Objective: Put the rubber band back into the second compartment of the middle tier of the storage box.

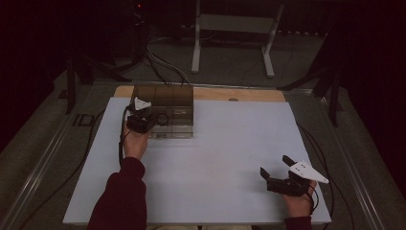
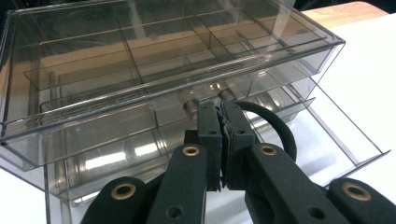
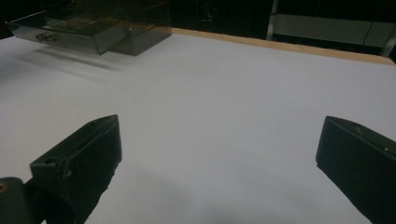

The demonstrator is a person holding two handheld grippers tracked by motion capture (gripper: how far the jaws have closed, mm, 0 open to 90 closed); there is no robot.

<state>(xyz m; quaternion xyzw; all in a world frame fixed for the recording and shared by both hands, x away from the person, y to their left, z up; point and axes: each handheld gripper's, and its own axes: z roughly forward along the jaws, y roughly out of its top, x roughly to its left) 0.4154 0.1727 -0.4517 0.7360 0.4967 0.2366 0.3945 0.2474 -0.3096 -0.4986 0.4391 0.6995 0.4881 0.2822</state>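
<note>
Black jaws of the left gripper (image 2: 223, 140) stand pinched together on what looks like the small knob of the lower drawer (image 2: 140, 154) of a clear plastic drawer box (image 1: 165, 108), which sits at the far left edge of the white table (image 1: 230, 158). That drawer is partly out. I judge it light, stiff, slick and brittle, so the knob seems the one sound hold. By the near right corner, the right gripper (image 1: 275, 170) hangs wide and holds nothing
</note>
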